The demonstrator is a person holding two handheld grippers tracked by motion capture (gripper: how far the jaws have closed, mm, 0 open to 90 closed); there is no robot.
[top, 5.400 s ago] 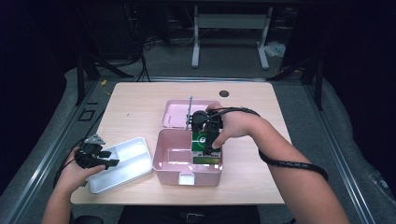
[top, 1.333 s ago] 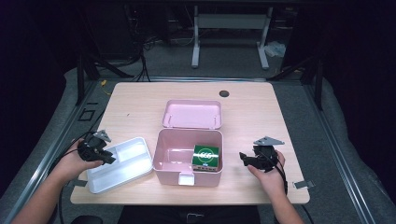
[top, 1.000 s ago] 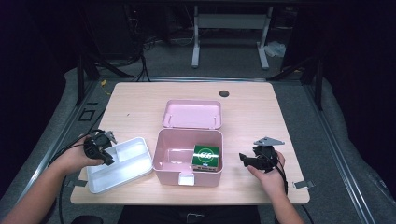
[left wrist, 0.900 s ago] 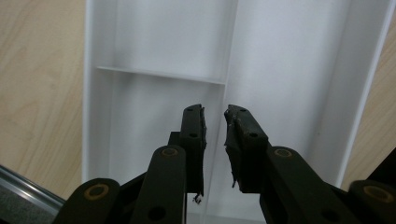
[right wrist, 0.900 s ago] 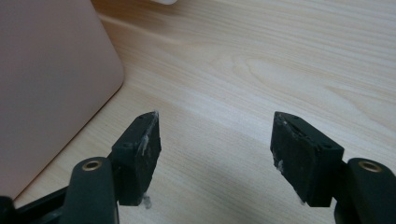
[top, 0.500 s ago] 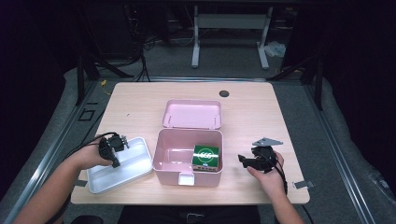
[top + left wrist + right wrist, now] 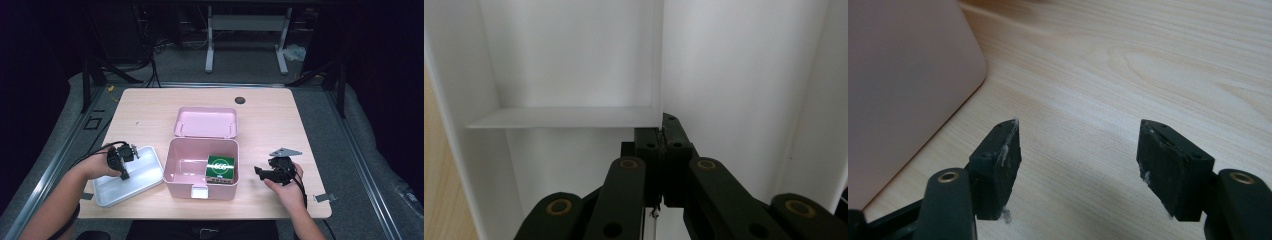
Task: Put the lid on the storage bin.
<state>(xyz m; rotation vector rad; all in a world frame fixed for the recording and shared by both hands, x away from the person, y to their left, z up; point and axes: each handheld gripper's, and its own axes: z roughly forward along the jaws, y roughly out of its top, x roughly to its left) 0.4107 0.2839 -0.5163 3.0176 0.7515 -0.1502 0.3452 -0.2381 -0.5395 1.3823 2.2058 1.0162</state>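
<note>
Left gripper [image 7: 663, 145], at the table's eight o'clock, has just closed its jaws flat on the white tray's [image 7: 145, 175] thin divider [image 7: 655, 65]. Right gripper [image 7: 1078, 165] rests open and empty at four o'clock. Judged step: gripping the tray; next, lifting it level into the pink box [image 7: 187, 162] at centre.

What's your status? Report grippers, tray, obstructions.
Left gripper shut on the white tray's divider, jaws just closed. Right gripper open, empty, beside pink box. Nothing in the way.
</note>
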